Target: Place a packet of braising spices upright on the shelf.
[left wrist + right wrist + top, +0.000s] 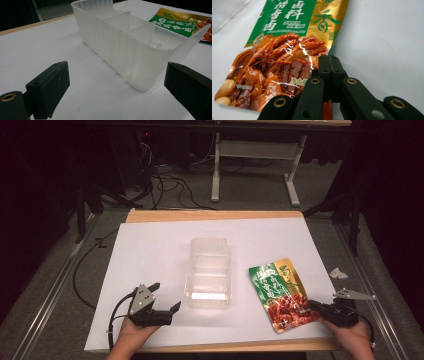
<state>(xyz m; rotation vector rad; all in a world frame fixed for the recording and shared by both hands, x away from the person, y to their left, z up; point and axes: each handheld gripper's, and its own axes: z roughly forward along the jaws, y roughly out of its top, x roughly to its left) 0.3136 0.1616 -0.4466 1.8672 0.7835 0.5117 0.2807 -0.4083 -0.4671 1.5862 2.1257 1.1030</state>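
The flat green-and-gold foil snack pouch (281, 295) lies on the white bench (150, 250), its near edge clamped by the right hand-held gripper (329, 65). It should be lifted level toward the translucent divided plastic tray (209, 272), just beside the left hand-held gripper (167, 296), whose jaws stand released.

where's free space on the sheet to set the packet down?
Free: the white sheet left of and behind the clear tub, and its far right corner beyond the food packet. Crowded: near edge, where the left gripper sits by the tub and the right gripper pinches the packet.
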